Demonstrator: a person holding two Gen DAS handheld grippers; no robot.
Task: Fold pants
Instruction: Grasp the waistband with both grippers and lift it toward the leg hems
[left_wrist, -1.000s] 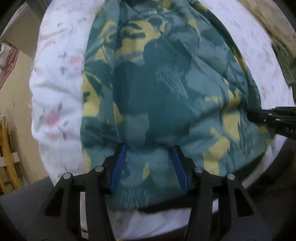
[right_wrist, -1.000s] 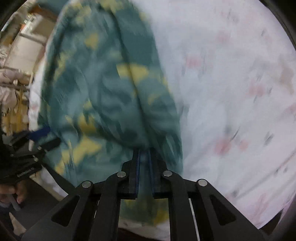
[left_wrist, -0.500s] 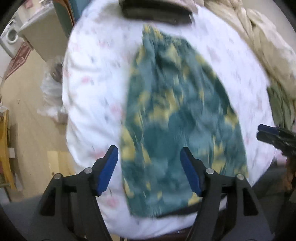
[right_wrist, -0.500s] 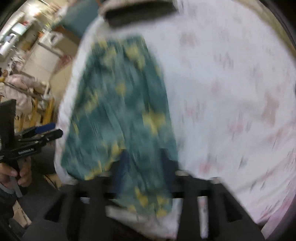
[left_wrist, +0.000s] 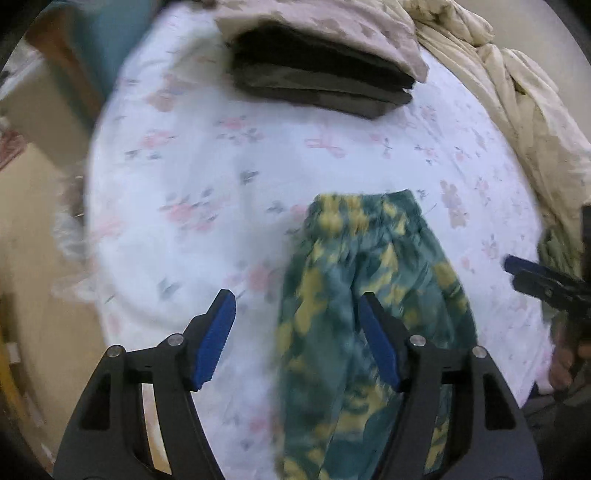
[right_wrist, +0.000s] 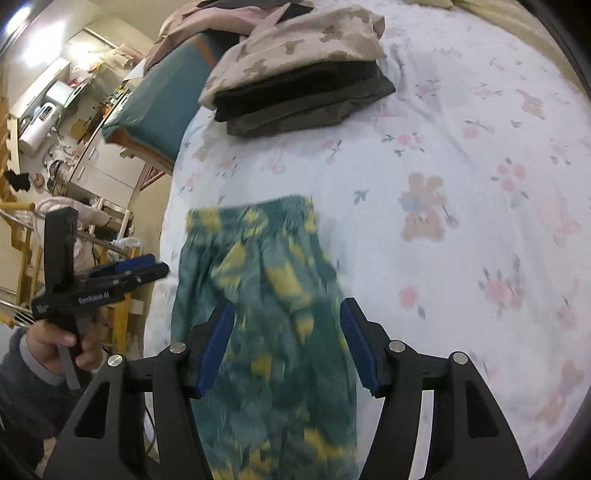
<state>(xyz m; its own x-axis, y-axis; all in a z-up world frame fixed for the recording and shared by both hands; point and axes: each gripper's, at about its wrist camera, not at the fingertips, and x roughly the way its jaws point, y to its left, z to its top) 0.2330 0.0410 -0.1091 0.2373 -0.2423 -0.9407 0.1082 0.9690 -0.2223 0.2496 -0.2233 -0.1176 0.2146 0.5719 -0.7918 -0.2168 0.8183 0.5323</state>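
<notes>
Bed (left_wrist: 192, 177) – white sheet, pink floral print. Pants (left_wrist: 369, 295), green-yellow pattern, lie lengthwise near front edge, waistband toward middle. Stack of folded clothes (left_wrist: 325, 74) at far end – dark pieces under beige one. Cream quilt (left_wrist: 517, 110) bunched along right side.

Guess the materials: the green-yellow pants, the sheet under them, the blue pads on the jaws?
Pants: thin soft woven cloth, matte, probably cotton or viscose; it drapes limply and gathers at the waistband.
Sheet: light floral printed fabric, matte and wrinkled, likely cotton.
Pads: blue, ribbed, dull surface; looks like rubber or soft plastic, on black hard plastic frames.
</notes>
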